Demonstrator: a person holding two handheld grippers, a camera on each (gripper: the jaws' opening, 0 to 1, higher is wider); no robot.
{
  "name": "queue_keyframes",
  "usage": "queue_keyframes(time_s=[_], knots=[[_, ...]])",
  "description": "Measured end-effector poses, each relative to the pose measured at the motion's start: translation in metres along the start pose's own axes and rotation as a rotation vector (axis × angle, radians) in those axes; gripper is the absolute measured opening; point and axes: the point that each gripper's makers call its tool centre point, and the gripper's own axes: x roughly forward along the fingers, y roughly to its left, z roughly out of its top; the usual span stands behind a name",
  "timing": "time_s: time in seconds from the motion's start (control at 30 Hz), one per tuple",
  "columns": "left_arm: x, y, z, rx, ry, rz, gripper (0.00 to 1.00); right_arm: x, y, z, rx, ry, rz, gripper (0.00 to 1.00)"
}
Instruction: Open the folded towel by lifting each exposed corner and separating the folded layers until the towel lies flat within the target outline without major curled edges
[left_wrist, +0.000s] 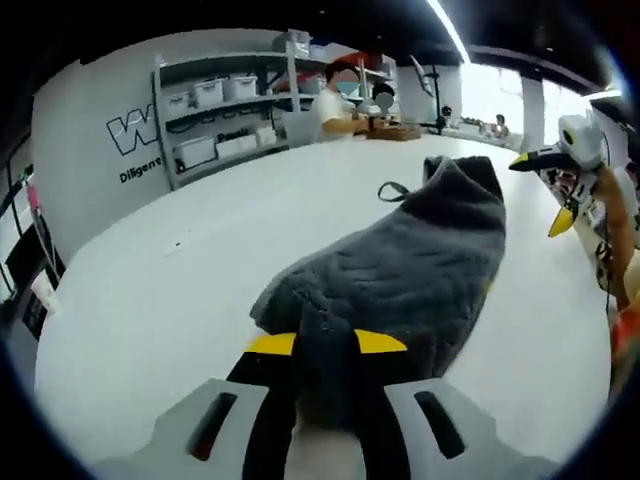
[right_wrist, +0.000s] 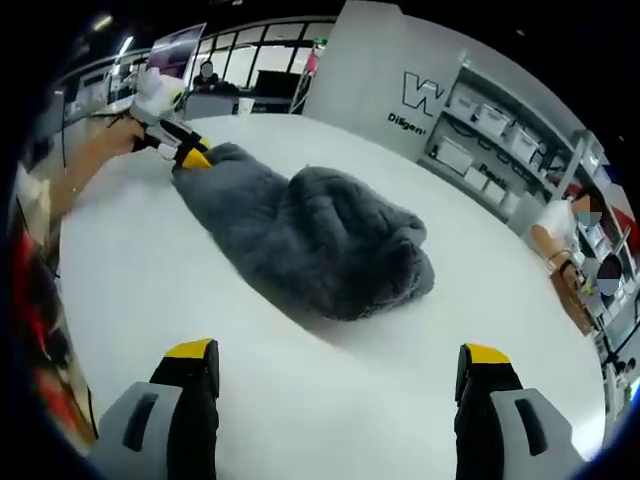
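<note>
Closest to the lens in the left gripper view: left gripper, yellow-tipped jaws pinched together on a fold of the grey towel, cloth bunched up between and over the tips. Stretching away from those jaws: towel as a long rumpled heap on the white table, far end raised in a peak, with a small dark loop lying on the tabletop just beside that peak. Up at the right edge of this view, beyond the towel's far end: right gripper, white body with yellow tips, clear of the cloth, jaws apart, held by a bare forearm.

Seen from the other side, in the right gripper view: right gripper with jaws wide apart, nothing between them, bare table just ahead. Further out from those jaws: same towel, still folded and thick, piled highest at the near end and tapering toward the far left. At that far tip: left gripper, clamped on the towel's edge, hand around its white body.

Beyond the table in both views: grey wall with white lettering, shelving stacked with pale bins, and seated people at the table's far edge. No target outline to be made out on the tabletop.
</note>
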Motion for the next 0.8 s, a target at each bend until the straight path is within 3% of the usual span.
queue_keyframes(time_s=[0.2, 0.8], knots=[[-0.001, 0.010, -0.002, -0.006, -0.005, -0.001, 0.12, -0.001, -0.001, 0.001, 0.003, -0.003, -0.003, 0.99], [-0.014, 0.068, -0.019, -0.073, 0.001, 0.118, 0.12, 0.003, -0.007, -0.005, 0.038, 0.012, -0.016, 0.99]])
